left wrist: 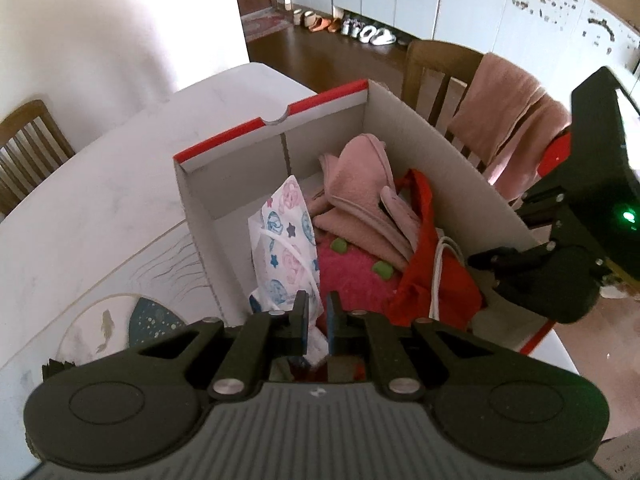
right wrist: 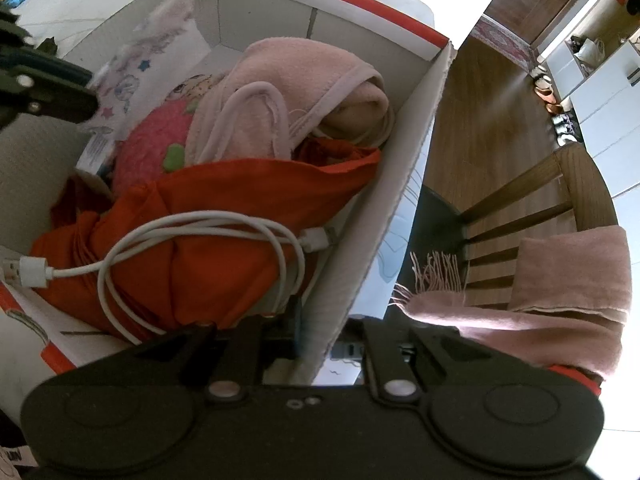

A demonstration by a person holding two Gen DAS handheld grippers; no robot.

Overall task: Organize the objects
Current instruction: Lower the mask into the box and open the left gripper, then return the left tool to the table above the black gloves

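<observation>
Box [left wrist: 440,148] — white cardboard w/ red top edging — sits on your white bench [left wrist: 120,184], its long right wall running along the bench's right edge, next to a wooden chair [left wrist: 436,68] w/ a pink scarf [left wrist: 508,112] draped over the backrest.

Inside the box, packed close together:
- patterned pouch [left wrist: 286,240], white w/ pink and blue prints, standing upright against the left wall
- pink plush toy [left wrist: 352,268] w/ green spots in the middle, touching the pouch
- pink towel [left wrist: 360,184] bunched toward the far end, partly lying over the plush
- red cloth bag [left wrist: 432,276] at the near right, pressed to the right wall
- white USB cable [right wrist: 192,248] looped on top of the red bag, both plugs showing in the right wrist view

Your left hand-held gripper [left wrist: 317,316] hangs over the near end of the box; jaws nearly closed, just a thin slit between the blue pads, and the pouch's lower corner shows in that slit. Can't tell if the pads actually pinch it.

Your right hand-held gripper [right wrist: 316,332] straddles the box's right wall, one finger inside by the red bag, the other outside, clamped on the cardboard.

Elsewhere: a round fish-print mat [left wrist: 132,328] lies on the bench left of the box, and a second chair [left wrist: 28,140] stands at the far left edge.
</observation>
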